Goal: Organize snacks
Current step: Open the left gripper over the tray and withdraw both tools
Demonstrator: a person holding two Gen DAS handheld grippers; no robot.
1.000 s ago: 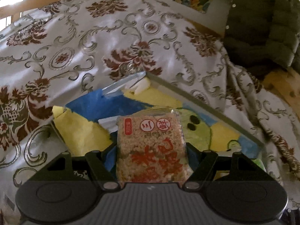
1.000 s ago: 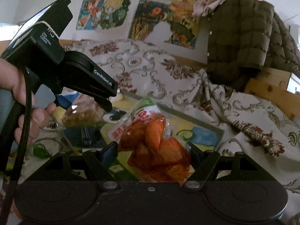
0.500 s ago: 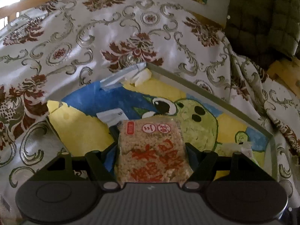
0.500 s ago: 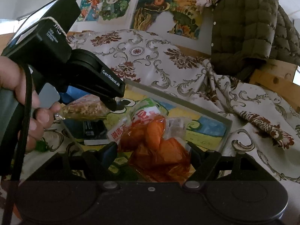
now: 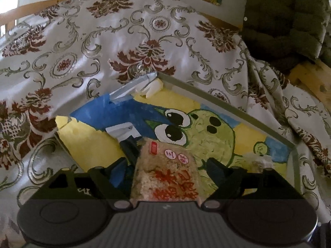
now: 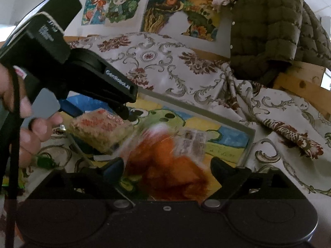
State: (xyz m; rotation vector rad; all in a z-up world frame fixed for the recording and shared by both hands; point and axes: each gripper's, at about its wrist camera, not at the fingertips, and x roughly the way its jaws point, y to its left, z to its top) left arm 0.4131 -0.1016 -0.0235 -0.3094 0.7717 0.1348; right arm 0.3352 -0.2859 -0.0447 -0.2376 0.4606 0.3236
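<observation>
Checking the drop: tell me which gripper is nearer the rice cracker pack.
Left. The rice cracker pack sits between the just-opened fingers of the left gripper; the right gripper is beside it, around the orange snack bag.

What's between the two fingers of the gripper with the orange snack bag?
The orange snack bag itself, blurred, over the frog-painted tray. The right gripper jaws have just been opening and stand clear of it, seen in the right wrist view.

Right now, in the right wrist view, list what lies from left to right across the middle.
Hand → left gripper → rice cake pack → orange snack bag → tray rim → patterned cloth.
</observation>
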